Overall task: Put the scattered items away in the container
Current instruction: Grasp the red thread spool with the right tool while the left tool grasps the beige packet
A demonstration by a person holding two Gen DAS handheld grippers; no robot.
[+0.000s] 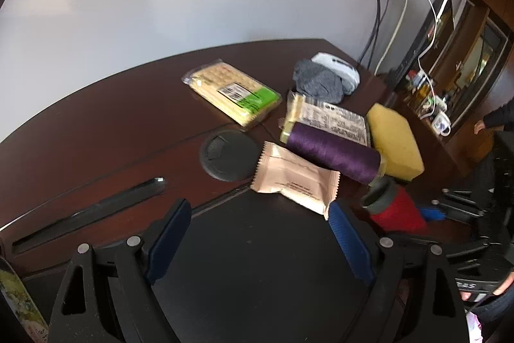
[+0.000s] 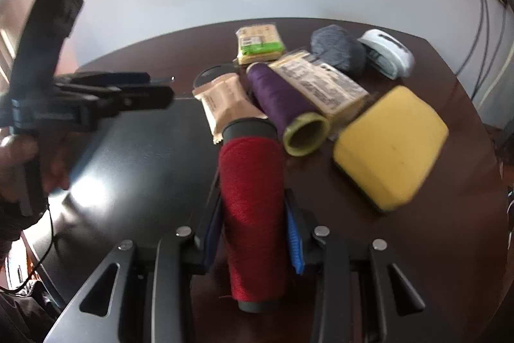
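Red thread spool (image 2: 253, 214) is pinched lengthwise by right gripper (image 2: 253, 230) for lifting, while left gripper (image 1: 260, 233) jaws are held spread above the bench (image 1: 96, 134).

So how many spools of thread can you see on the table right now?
2. The red spool is clamped between the right gripper fingers; the purple spool lies beside the yellow sponge. Others may be hidden.

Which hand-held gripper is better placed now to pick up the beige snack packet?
Left. The left hand-held gripper stands open and empty with the beige snack packet just ahead of its fingertips. The right hand-held gripper is already shut on the red thread spool.
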